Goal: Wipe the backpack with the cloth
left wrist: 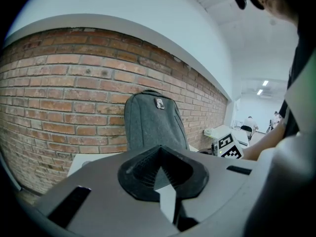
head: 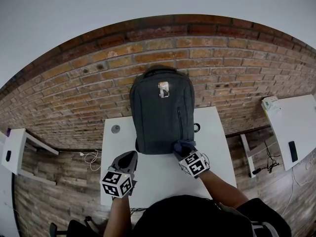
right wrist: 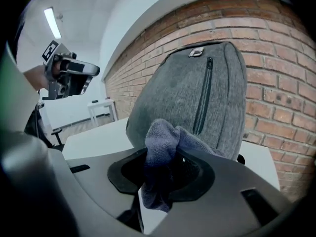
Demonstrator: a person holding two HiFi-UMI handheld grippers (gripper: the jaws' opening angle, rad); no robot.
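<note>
A brick wall (head: 74, 88) stands behind the white table (head: 217, 147). The grey backpack (head: 160, 117) stands on the table against the wall. My left gripper (head: 129, 156) is pinched closed, holding nothing. My right gripper (head: 180, 151) squeezes the bluish cloth (right wrist: 160, 142) at the backpack's bottom corner. The cloth hides the jaw tips.

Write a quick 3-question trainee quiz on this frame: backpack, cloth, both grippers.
1. Short answer: what does the right gripper hold between its jaws?
2. True or false: the left gripper is clamped on the backpack.
3. The backpack: A) lies flat on the table; B) stands upright on the table against the brick wall; C) hangs from a hook.

Key
1. The cloth.
2. False: its jaws are shut on nothing, clear of the backpack.
3. B.
</note>
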